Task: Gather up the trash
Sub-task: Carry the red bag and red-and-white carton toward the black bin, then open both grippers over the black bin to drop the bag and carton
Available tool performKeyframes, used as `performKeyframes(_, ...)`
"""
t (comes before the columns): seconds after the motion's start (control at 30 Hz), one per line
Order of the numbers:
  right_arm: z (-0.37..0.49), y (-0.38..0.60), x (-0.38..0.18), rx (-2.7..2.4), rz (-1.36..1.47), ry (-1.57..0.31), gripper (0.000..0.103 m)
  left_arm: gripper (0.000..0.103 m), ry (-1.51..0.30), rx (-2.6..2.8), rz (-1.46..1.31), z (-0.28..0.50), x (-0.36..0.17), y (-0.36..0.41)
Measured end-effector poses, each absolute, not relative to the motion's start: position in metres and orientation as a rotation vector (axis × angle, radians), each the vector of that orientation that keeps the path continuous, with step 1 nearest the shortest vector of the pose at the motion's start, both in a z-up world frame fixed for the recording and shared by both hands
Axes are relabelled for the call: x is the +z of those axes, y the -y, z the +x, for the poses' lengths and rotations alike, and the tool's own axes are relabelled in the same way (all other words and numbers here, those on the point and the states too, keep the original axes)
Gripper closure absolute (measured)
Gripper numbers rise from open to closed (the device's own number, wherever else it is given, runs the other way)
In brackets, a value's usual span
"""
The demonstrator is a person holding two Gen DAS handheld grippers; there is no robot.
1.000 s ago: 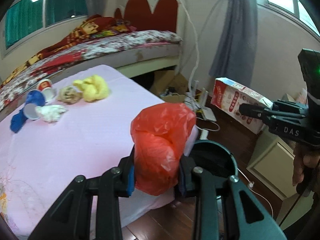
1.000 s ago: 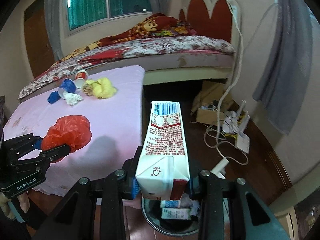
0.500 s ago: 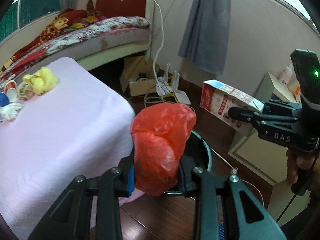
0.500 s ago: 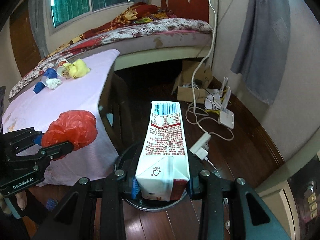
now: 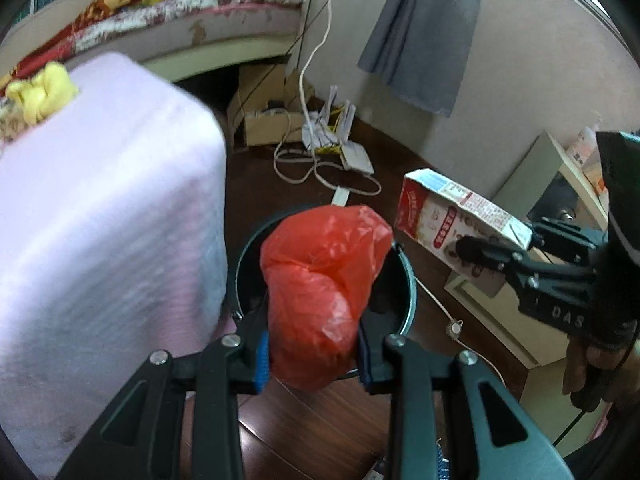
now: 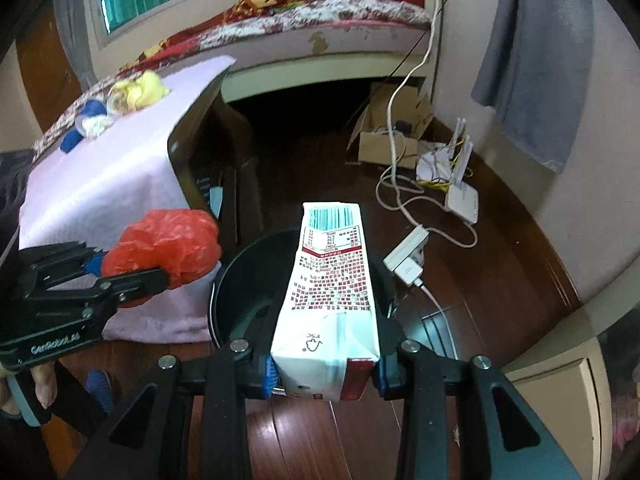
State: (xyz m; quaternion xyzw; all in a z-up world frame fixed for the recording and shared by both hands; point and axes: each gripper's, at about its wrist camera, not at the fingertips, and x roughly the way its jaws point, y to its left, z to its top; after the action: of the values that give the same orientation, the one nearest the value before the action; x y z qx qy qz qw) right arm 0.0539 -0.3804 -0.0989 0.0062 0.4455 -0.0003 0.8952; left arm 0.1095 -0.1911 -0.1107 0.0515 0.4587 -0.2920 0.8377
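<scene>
My left gripper (image 5: 312, 356) is shut on a crumpled red plastic bag (image 5: 320, 292) and holds it above the dark round bin (image 5: 406, 280) on the floor. That bag (image 6: 168, 244) and the left gripper (image 6: 132, 272) also show at the left of the right wrist view. My right gripper (image 6: 324, 376) is shut on a white and red milk carton (image 6: 328, 292), its far end over the bin (image 6: 240, 276). In the left wrist view the carton (image 5: 452, 224) hangs to the right of the bin. More trash lies on the pink-covered table (image 6: 104, 184): a yellow wad (image 6: 144, 88), blue pieces (image 6: 92, 110) and white paper (image 6: 96, 126).
A bed (image 6: 312, 20) runs along the back wall. On the dark wood floor behind the bin lie a power strip (image 6: 408, 260), white cables (image 6: 400, 196), a router (image 6: 462, 196) and a cardboard box (image 6: 392, 136). A grey curtain (image 5: 424, 28) hangs at the right, with a pale cabinet (image 5: 560, 184) below it.
Both grippers have come off the table's edge and sunk toward the bin, tilting further down. The bag and the carton stay gripped; the bin now lies right under them.
</scene>
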Motion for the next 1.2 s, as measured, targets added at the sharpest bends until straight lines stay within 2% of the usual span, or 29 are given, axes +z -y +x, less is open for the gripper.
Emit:
performKeyframes(0.6,0.100,0.367,-0.158,0.110,-0.025,-1.050,0.065,0.068,-1.062,-0.621,0.092,0.139,-0.159,0.205)
performKeyframes(0.67,0.102,0.367,-0.165,0.120,-0.030,-1.066,0.065,0.062,-1.079,-0.639,0.087,0.142,-0.164,0.206)
performKeyframes(0.7,0.103,0.366,-0.169,0.122,-0.043,-1.074,0.063,0.049,-1.091,-0.638,0.088,0.142,-0.167,0.207)
performKeyframes(0.73,0.104,0.364,-0.176,0.090,-0.097,-1.078,0.039,0.039,-1.104,-0.626,0.092,0.142,-0.170,0.208)
performKeyframes(0.77,0.105,0.364,-0.182,0.056,-0.133,-1.094,0.020,0.023,-1.103,-0.614,0.088,0.142,-0.171,0.207)
performKeyframes(0.8,0.104,0.366,-0.188,0.048,-0.144,-1.114,0.005,0.016,-1.095,-0.604,0.081,0.140,-0.171,0.204)
performKeyframes(1.07,0.094,0.376,-0.189,-0.003,-0.118,-1.147,0.005,0.013,-1.071,-0.541,0.094,0.130,-0.164,0.185)
performKeyframes(1.2,0.091,0.370,-0.173,-0.015,-0.127,-1.139,0.000,0.012,-1.046,-0.524,0.093,0.126,-0.151,0.176)
